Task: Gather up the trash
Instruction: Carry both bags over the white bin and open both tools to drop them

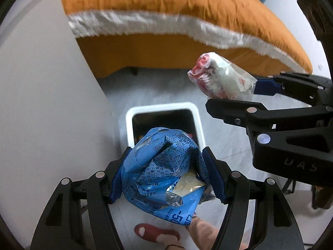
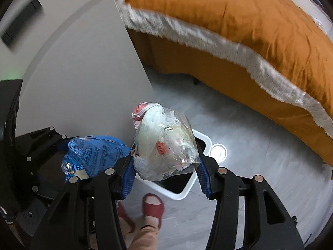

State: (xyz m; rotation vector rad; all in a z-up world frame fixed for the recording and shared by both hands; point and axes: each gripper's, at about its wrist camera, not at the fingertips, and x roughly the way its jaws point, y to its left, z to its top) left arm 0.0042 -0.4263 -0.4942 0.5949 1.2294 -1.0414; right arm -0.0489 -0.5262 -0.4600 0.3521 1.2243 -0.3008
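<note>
My left gripper (image 1: 166,166) is shut on a crumpled blue snack wrapper (image 1: 166,173), held right above a white-rimmed bin (image 1: 162,108) with a dark inside on the floor. My right gripper (image 2: 166,166) is shut on a clear plastic bag stuffed with white and red paper (image 2: 164,143); its blue pads press both sides. In the left wrist view that clear bag (image 1: 220,77) and the right gripper (image 1: 231,95) hang to the upper right of the bin. In the right wrist view the blue wrapper (image 2: 93,154) sits left of the bag, and the bin (image 2: 199,135) lies partly hidden below it.
A bed with an orange cover and white fringe (image 1: 166,10) fills the far side. A pale cabinet panel (image 1: 52,104) stands left of the bin. A person's feet in red slippers (image 2: 153,206) stand on the grey tiled floor (image 2: 260,156) near the bin.
</note>
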